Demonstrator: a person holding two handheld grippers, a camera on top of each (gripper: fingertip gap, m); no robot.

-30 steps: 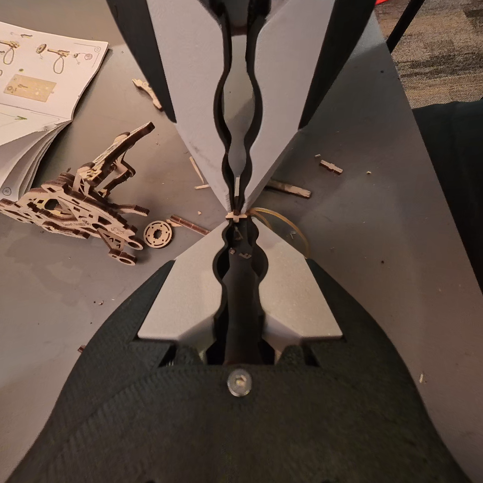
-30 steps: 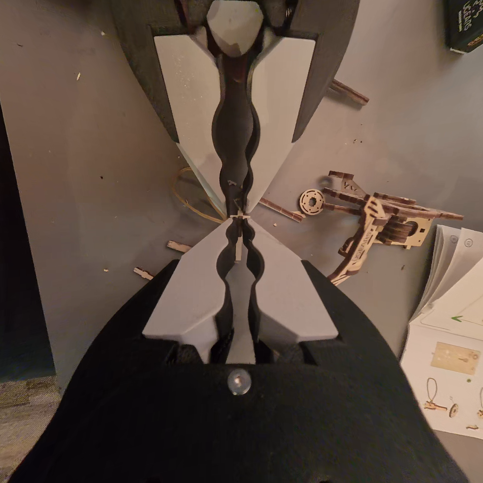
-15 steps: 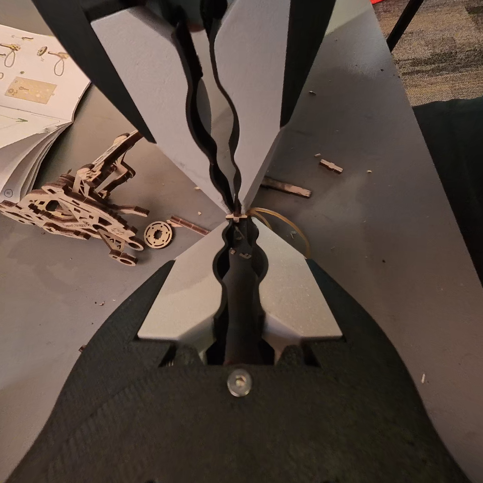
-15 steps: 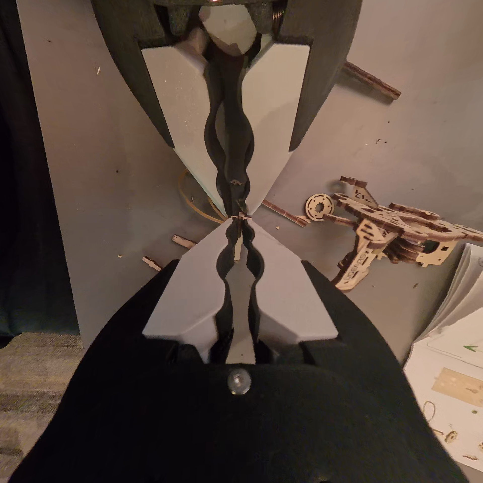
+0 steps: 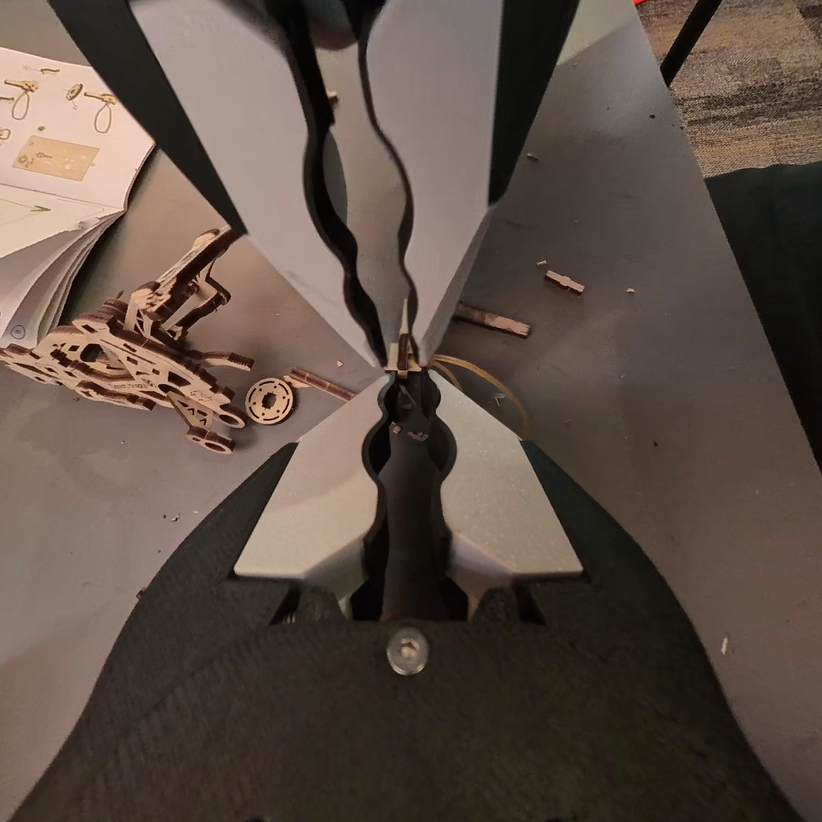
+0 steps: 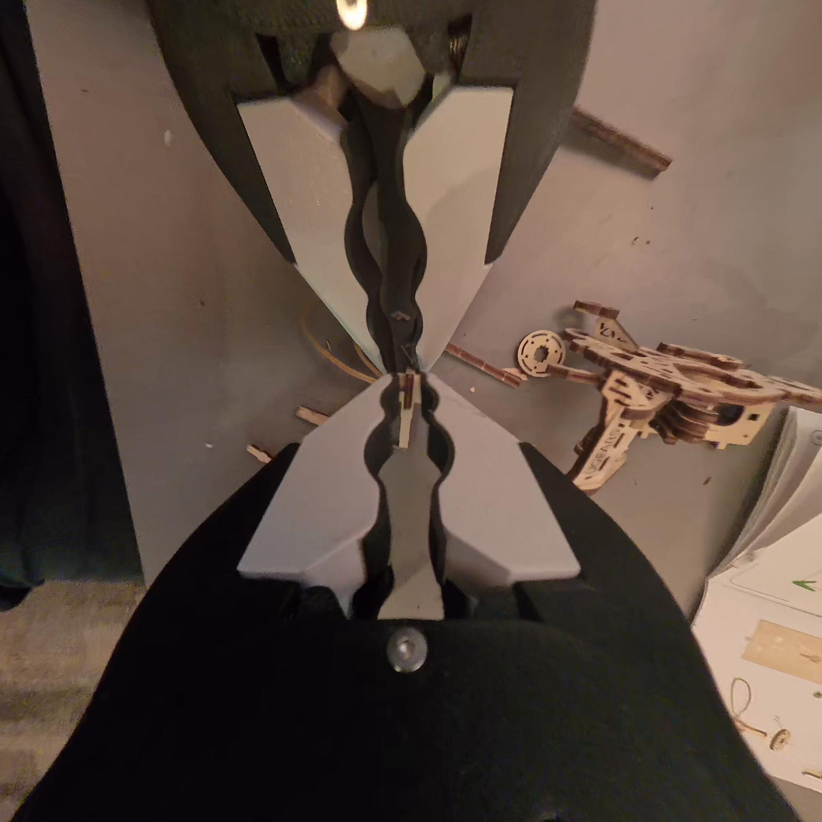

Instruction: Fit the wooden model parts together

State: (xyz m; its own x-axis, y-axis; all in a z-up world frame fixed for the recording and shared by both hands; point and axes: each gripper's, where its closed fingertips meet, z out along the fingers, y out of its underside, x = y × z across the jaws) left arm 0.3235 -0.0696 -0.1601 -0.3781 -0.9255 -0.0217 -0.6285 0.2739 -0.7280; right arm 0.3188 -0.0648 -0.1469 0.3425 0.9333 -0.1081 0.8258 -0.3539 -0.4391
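My left gripper (image 5: 404,376) is shut on a tiny pale wooden cross-piece (image 5: 402,368), held above the grey table (image 5: 622,445). My right gripper (image 6: 407,379) is shut on a small pale wooden strip (image 6: 405,418) that lies along its closed fingers. The two grippers meet tip to tip, so the strip's end touches the cross-piece. In the left wrist view the right gripper (image 5: 400,352) comes down from the top. In the right wrist view the left gripper (image 6: 402,362) does the same. The partly built wooden model (image 5: 120,364) lies on the table to the left and also shows in the right wrist view (image 6: 667,400).
A round wooden disc (image 5: 270,401) lies next to the model. Loose wooden sticks (image 5: 493,324) and a rubber band (image 5: 493,382) lie under the grippers. An open instruction booklet (image 5: 53,178) lies beyond the model. The table edge and carpet (image 5: 734,89) are at the right. Only a small space, under 4 cm, lies between the two pairs of fingers. About 5 cm separates my right fingertips from the round wooden disc (image 5: 270,401). The right camera catches it too, in the right wrist view (image 6: 541,351).
The right gripper has rolled and swung about the contact point while staying tip to tip with the left. The wooden strip now stands out more at the joint. Both stay shut.
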